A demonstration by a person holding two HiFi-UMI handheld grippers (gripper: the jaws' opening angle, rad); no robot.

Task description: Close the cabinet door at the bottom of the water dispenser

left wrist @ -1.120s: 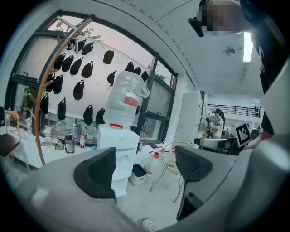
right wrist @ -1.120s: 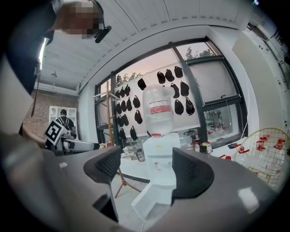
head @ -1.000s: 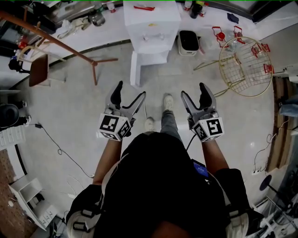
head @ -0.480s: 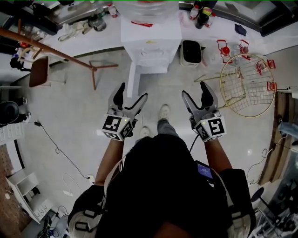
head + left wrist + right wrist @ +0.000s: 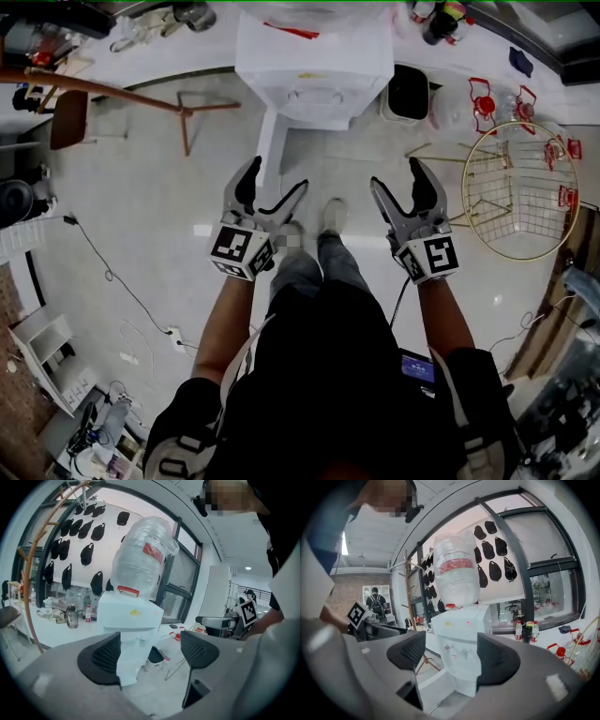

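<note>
Closed in on the water dispenser (image 5: 314, 66) over the last second: loomed larger and nearer at the top of the head view, with both arms carried forward. Found the left hand-held gripper (image 5: 275, 183) spread wide and empty, close before the free edge of the open cabinet door (image 5: 271, 150) but not touching it. Saw that door swung out from the dispenser's left front corner toward the person, at the far edge of the floor by the wall. Found the right hand-held gripper (image 5: 396, 178) likewise spread, holding nothing, well apart from the door. Judged the left the better placed. Needed no grasp, only one jaw's outer face laid against the door's left side near its free edge, then a steady sweep rightward and inward until flush. Risked a rebound if shoved fast, and poor leverage if pressed close to the hinge.
</note>
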